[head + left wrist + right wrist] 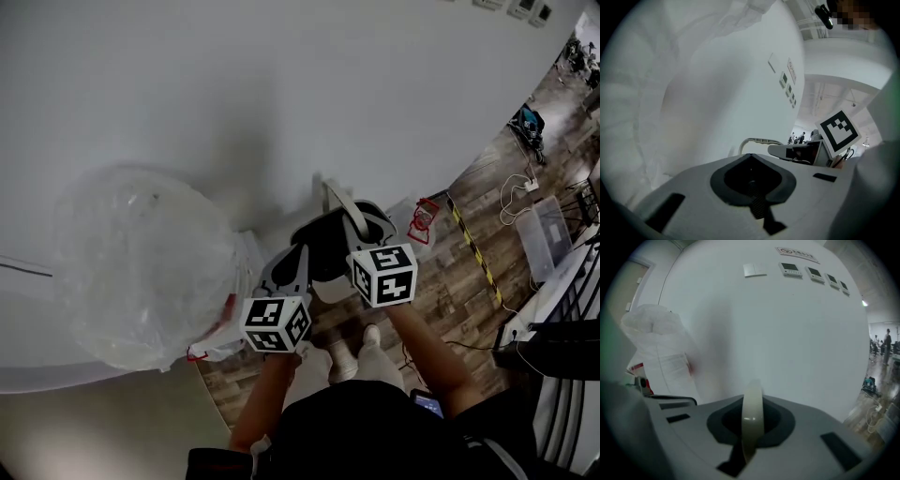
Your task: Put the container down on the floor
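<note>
My right gripper is shut on a cream strap-like handle that stands upright through its jaws and curves up in front of the white wall. A pale part of the container shows below and between the two grippers; the rest is hidden under them. My left gripper is close on the left, its jaws together with nothing seen between them. In the left gripper view the handle arches just beyond that gripper, and the right gripper's marker cube is at the right.
A tall bin lined with a clear plastic bag stands against the wall at left. The person's shoes are on the wood floor below. Yellow-black tape, a red-marked bag and cables lie to the right.
</note>
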`<state>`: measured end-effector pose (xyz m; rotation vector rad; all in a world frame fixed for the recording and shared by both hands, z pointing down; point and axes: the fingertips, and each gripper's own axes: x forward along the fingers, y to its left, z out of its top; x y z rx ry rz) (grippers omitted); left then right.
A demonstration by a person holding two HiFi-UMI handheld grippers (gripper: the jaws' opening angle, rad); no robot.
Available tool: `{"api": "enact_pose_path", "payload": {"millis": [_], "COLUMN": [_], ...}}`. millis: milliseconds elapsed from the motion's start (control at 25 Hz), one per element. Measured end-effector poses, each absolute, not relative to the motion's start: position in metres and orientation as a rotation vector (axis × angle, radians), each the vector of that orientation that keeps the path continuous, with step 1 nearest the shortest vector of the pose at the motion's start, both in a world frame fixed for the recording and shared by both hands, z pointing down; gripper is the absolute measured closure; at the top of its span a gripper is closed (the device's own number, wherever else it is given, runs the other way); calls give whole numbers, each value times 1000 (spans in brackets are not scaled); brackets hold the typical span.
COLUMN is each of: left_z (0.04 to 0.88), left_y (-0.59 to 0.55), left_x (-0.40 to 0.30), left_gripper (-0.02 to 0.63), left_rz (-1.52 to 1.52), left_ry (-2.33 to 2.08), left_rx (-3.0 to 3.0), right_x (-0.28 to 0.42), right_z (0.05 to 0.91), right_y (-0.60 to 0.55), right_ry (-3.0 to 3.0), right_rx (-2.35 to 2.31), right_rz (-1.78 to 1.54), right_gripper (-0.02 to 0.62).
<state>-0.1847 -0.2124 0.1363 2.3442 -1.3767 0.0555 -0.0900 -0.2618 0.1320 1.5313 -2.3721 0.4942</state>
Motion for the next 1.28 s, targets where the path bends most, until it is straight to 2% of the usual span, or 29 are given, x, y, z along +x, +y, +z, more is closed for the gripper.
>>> {"api": "enact_pose_path", "payload": {"millis": [520,1280], "left_z": [186,368], "left_y": [-197,-197], "left_x": [-159,-123], "left_gripper": [592,592], "left_rz": [70,56], "left_ry": [-1446,-1464], "left_rx": [2287,2265], "right_x": [-69,-54], "right_z": [181,337], "right_y": [-252,-270], "right_ry": [-2379,-2472], "right_rx": [1475,1459], "right_rz": [499,417], "right_gripper": [565,563]}}
